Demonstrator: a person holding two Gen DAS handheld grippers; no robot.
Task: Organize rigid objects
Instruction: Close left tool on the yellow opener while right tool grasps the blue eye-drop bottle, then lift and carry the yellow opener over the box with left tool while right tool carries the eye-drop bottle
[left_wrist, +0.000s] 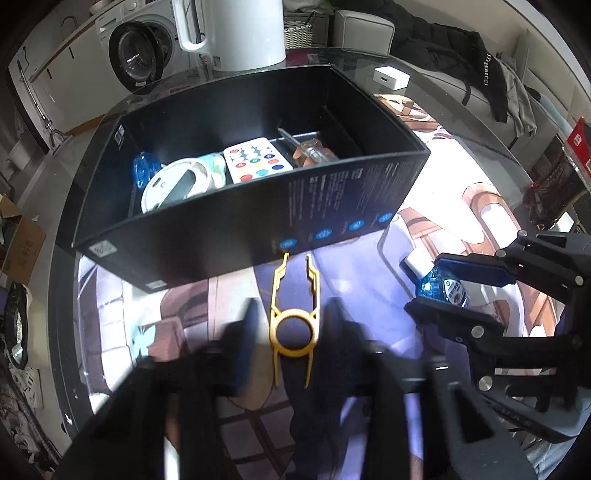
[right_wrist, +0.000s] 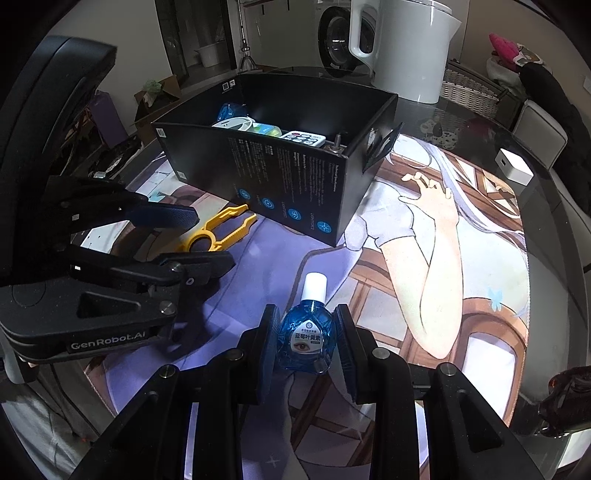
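Eye-drop bottle (right_wrist: 306, 334) is clamped in my right gripper (right_wrist: 306, 341), not boxed yet. Left gripper (left_wrist: 291, 325) hangs open around the yellow tool (left_wrist: 293, 325); black box (left_wrist: 332, 206) already holds several items.

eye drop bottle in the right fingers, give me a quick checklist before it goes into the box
1. Bottle held: the eye drop bottle sits between the right gripper's pads, both appear to touch it: ok.
2. Bottle upright, white cap on top: ok.
3. Box open at the top: ok.
4. Free space inside: the remote, white round case and screwdriver fill much of the floor; the far right section looks free: cannot tell.
5. Left gripper open and beside the path, over the yellow tool: ok.
6. Bottle lifted off the mat: cannot tell.
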